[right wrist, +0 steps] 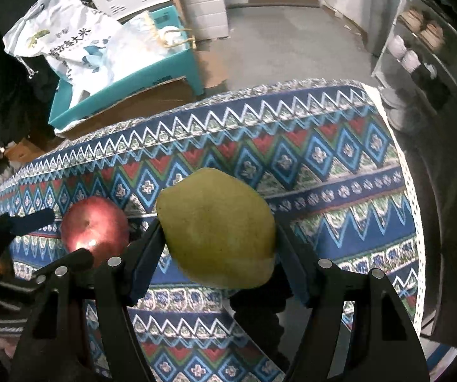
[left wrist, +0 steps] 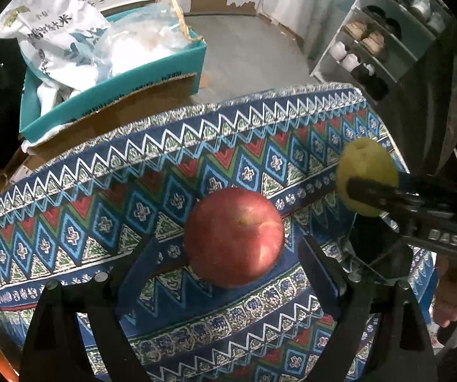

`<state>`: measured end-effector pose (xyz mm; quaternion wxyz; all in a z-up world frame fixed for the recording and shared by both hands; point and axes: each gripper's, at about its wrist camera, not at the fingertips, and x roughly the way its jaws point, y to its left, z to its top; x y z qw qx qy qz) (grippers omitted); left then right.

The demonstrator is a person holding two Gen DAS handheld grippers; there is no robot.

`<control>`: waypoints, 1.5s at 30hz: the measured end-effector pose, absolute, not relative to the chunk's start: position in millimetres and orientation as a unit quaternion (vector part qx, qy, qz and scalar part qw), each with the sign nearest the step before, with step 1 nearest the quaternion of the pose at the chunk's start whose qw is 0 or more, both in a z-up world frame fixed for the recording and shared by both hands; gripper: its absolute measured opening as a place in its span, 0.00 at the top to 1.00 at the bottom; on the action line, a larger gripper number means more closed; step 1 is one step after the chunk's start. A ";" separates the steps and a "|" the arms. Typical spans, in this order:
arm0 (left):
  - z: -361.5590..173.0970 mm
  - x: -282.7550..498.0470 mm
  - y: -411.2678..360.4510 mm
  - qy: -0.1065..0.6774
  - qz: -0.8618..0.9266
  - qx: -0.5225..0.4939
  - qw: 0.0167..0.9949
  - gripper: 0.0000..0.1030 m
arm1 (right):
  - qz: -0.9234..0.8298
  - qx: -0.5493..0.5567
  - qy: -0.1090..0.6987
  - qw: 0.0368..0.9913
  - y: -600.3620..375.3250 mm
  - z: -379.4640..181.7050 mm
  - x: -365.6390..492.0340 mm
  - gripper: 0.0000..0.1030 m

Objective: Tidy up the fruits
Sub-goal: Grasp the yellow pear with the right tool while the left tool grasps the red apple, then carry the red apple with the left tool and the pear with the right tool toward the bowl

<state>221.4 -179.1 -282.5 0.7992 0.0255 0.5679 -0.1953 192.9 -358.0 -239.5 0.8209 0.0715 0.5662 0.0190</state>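
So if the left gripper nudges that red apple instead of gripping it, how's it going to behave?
The red apple looks round and glossy, so it would likely roll across the patterned tablecloth. It seems firm, unlikely to deform. The left gripper stands open around it, so squeezing evenly should hold it.

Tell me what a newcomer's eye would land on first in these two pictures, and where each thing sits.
First, the yellow-green pear, clamped off the table between the pads of the right hand-held gripper, filling the middle of the right wrist view. Next, the shiny red apple resting on the blue, red and white zigzag-patterned tablecloth, between the open fingers of the left hand-held gripper. Behind the table stands a teal box stuffed with white bags.
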 end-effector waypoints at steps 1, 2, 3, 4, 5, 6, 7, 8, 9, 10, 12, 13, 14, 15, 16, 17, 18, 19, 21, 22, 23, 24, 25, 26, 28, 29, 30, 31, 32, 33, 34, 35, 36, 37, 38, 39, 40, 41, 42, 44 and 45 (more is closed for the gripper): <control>-284.9 220.1 -181.0 0.569 -0.194 0.028 0.799 0.13 | 0.019 0.073 0.566 0.821 -358.6 -239.9 191.6 0.32; -288.0 219.6 -183.3 0.571 -0.194 0.032 0.797 0.13 | 0.018 0.075 0.566 0.820 -360.1 -240.3 189.2 0.32; -292.2 220.2 -186.7 0.573 -0.194 0.038 0.795 0.13 | 0.017 0.076 0.567 0.820 -361.6 -240.8 187.3 0.32; -294.6 220.4 -187.9 0.574 -0.192 0.041 0.795 0.13 | 0.017 0.077 0.567 0.820 -361.7 -241.0 186.5 0.32; -297.1 220.8 -189.0 0.575 -0.189 0.043 0.795 0.13 | 0.017 0.080 0.567 0.820 -363.1 -241.5 184.8 0.32; -299.2 221.5 -190.0 0.576 -0.188 0.044 0.795 0.13 | 0.016 0.082 0.567 0.820 -363.7 -242.1 184.0 0.32; -301.5 222.1 -190.8 0.576 -0.187 0.044 0.795 0.13 | 0.017 0.083 0.567 0.819 -364.0 -242.8 182.9 0.32; -302.9 222.5 -190.9 0.576 -0.185 0.043 0.795 0.13 | 0.018 0.084 0.567 0.819 -364.3 -243.3 182.1 0.32; -304.1 223.4 -191.1 0.576 -0.183 0.041 0.796 0.13 | 0.018 0.083 0.567 0.819 -365.0 -243.6 180.9 0.32; -305.6 224.1 -191.2 0.576 -0.181 0.039 0.796 0.14 | 0.019 0.082 0.568 0.819 -364.3 -244.3 180.8 0.32; -308.6 225.9 -191.2 0.578 -0.179 0.036 0.795 0.18 | 0.022 0.081 0.568 0.819 -362.5 -245.7 180.1 0.32; -309.6 226.5 -190.2 0.581 -0.185 0.027 0.793 0.24 | 0.022 0.080 0.568 0.819 -361.8 -245.9 180.0 0.32; -310.8 228.0 -189.9 0.582 -0.189 0.020 0.790 0.26 | 0.023 0.081 0.568 0.819 -361.1 -246.0 180.0 0.32; -310.6 227.9 -189.7 0.582 -0.189 0.019 0.790 0.26 | 0.024 0.081 0.568 0.819 -360.7 -246.0 180.1 0.32; -310.5 227.0 -190.2 0.581 -0.188 0.022 0.792 0.26 | 0.025 0.080 0.567 0.819 -360.1 -246.1 180.3 0.32; -310.8 226.6 -191.2 0.579 -0.188 0.025 0.793 0.26 | 0.026 0.078 0.567 0.820 -359.3 -245.7 180.4 0.32; -310.5 225.6 -191.5 0.576 -0.189 0.028 0.795 0.26 | 0.025 0.076 0.566 0.821 -358.3 -245.2 180.3 0.32; -310.5 224.3 -191.3 0.574 -0.187 0.030 0.797 0.26 | 0.025 0.074 0.565 0.821 -357.6 -245.0 180.9 0.32; -309.4 220.9 -187.9 0.573 -0.185 0.026 0.798 0.26 | 0.027 0.073 0.564 0.822 -356.0 -243.8 181.0 0.32; -308.6 219.0 -185.8 0.572 -0.184 0.024 0.799 0.26 | 0.028 0.071 0.562 0.823 -354.8 -242.9 180.6 0.32; -307.5 216.3 -183.7 0.570 -0.183 0.023 0.801 0.26 | 0.028 0.070 0.562 0.824 -354.2 -241.9 180.4 0.32; -306.1 214.9 -181.3 0.569 -0.182 0.023 0.802 0.26 | 0.029 0.068 0.560 0.825 -352.9 -240.9 180.1 0.32; -303.9 213.0 -178.5 0.567 -0.180 0.023 0.803 0.26 | 0.029 0.065 0.558 0.826 -351.2 -239.4 179.8 0.32; -301.2 213.0 -176.6 0.566 -0.180 0.022 0.805 0.26 | 0.029 0.063 0.557 0.828 -350.0 -238.1 179.7 0.32; -293.1 210.6 -171.3 0.559 -0.177 0.024 0.810 0.26 | 0.030 0.061 0.554 0.829 -347.6 -235.1 179.6 0.32; -289.5 210.2 -170.1 0.556 -0.176 0.024 0.812 0.26 | 0.031 0.060 0.552 0.831 -346.1 -232.7 179.3 0.32; -284.9 209.3 -168.3 0.552 -0.176 0.023 0.815 0.26 | 0.031 0.059 0.550 0.832 -345.0 -230.6 179.1 0.32; -279.4 208.1 -166.0 0.547 -0.176 0.022 0.818 0.26 | 0.033 0.058 0.547 0.834 -343.1 -227.1 178.6 0.32; -273.7 206.9 -164.0 0.543 -0.175 0.020 0.821 0.26 | 0.034 0.058 0.545 0.836 -341.8 -224.3 178.4 0.32; -267.6 205.3 -162.1 0.538 -0.174 0.021 0.825 0.26 | 0.036 0.057 0.541 0.838 -339.9 -220.3 177.7 0.32; -261.2 203.4 -160.0 0.532 -0.173 0.020 0.828 0.26 | 0.037 0.056 0.538 0.840 -338.3 -216.8 176.9 0.32; -254.6 202.3 -159.0 0.527 -0.173 0.020 0.832 0.26 | 0.038 0.055 0.535 0.842 -336.8 -213.5 176.2 0.32; -248.4 200.8 -157.9 0.522 -0.173 0.019 0.835 0.26 | 0.039 0.054 0.532 0.844 -335.0 -209.7 175.3 0.32; -240.5 198.0 -155.4 0.515 -0.173 0.018 0.839 0.26 | 0.041 0.052 0.528 0.847 -332.6 -205.0 174.5 0.32; -234.5 196.7 -154.1 0.511 -0.173 0.017 0.842 0.26 | 0.043 0.051 0.524 0.849 -330.7 -200.5 173.5 0.32; -229.0 195.0 -152.7 0.508 -0.173 0.018 0.844 0.26 | 0.044 0.050 0.520 0.851 -329.2 -196.8 173.0 0.32; -223.0 192.9 -152.0 0.503 -0.173 0.019 0.847 0.26 | 0.047 0.050 0.516 0.854 -327.4 -192.0 171.6 0.32; -216.7 190.6 -150.5 0.497 -0.173 0.019 0.850 0.26 | 0.049 0.049 0.511 0.857 -325.5 -186.5 169.7 0.32; -209.7 187.5 -148.6 0.491 -0.173 0.018 0.854 0.26 | 0.050 0.049 0.508 0.859 -324.0 -182.3 168.6 0.32; -198.8 182.9 -146.6 0.482 -0.173 0.017 0.859 0.26 | 0.052 0.047 0.499 0.864 -320.2 -171.6 165.7 0.32; -193.5 180.3 -145.6 0.478 -0.174 0.017 0.861 0.26 | 0.053 0.047 0.496 0.866 -318.9 -167.5 164.4 0.32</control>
